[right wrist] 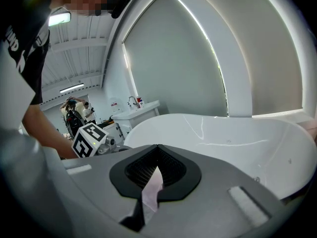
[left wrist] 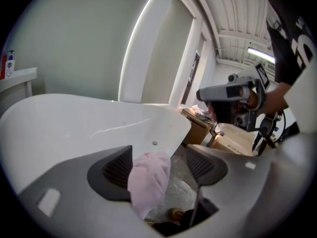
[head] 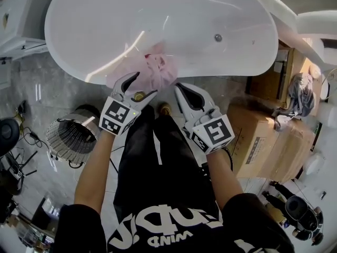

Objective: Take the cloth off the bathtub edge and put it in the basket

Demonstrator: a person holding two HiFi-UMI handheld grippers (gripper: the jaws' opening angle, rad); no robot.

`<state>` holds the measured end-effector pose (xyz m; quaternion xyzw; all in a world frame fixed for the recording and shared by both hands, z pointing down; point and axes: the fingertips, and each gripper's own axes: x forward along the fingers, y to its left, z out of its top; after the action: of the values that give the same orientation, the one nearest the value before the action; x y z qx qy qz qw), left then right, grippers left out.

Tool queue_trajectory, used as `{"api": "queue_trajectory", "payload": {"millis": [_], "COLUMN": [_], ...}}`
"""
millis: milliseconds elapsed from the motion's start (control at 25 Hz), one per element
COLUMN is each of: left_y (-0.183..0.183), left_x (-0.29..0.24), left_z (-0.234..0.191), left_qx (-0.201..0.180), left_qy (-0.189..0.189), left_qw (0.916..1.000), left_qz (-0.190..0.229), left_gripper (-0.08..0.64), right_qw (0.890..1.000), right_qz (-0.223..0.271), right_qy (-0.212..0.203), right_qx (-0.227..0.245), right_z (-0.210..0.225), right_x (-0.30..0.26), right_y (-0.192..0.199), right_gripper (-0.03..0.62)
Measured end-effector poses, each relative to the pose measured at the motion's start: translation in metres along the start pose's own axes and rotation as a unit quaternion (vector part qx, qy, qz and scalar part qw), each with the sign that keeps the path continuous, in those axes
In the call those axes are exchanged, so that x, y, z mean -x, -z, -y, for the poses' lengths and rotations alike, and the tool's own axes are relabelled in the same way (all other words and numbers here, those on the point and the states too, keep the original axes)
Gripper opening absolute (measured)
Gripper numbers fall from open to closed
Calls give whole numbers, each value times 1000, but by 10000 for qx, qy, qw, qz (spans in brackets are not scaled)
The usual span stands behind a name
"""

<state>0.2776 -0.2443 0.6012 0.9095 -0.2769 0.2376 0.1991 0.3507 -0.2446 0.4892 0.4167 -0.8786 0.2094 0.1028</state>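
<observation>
A pink cloth [head: 155, 70] hangs over the near rim of the white bathtub [head: 158, 20]. My left gripper [head: 146, 83] is at the cloth's lower edge with its jaws wide apart. In the left gripper view the cloth [left wrist: 148, 180] hangs between the jaws of the left gripper [left wrist: 161, 162] and lies against the left pad [left wrist: 116, 170]; the other pad stands clear of it. My right gripper [head: 178, 87] is shut just right of the cloth, tips towards it. In the right gripper view its jaws [right wrist: 157, 148] meet, and a pink sliver shows through the gap below them.
A round mesh basket [head: 73, 136] stands on the grey floor to the left, below the tub. Cardboard boxes [head: 268, 141] are stacked to the right, with a grey bundle [head: 300, 94] on top. The person's black-clad legs [head: 152, 157] stand right below both grippers.
</observation>
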Motion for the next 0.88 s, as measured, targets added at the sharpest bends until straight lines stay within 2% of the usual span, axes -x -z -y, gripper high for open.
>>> {"api": "queue_trajectory", "payload": {"millis": [280,560,760,880], "left_y": [33,75,82,86], "left_x": [-31,-53,-63,-68], "left_z": [-9,-18,-26,-28], "left_qx": [-629,-958,-850,-1033], "left_qy": [103,453,269,118], "left_qw": [9954,9813,9812,9766], "left_qz": [-715,-1609,-1709,-1883], "left_gripper": [322,322,322,322], "right_qw": [9999,9993,9991,9990], "right_qz": [-34,-145,-190,-208], "right_qy": [101,234,276,283], "right_qx": [-126,-239,-260,-287], "right_z": [0,5,7,6], "right_x": [-2,0,-1,-1], "right_y": [7,19,22,25], "right_gripper": [5,5,5,5]}}
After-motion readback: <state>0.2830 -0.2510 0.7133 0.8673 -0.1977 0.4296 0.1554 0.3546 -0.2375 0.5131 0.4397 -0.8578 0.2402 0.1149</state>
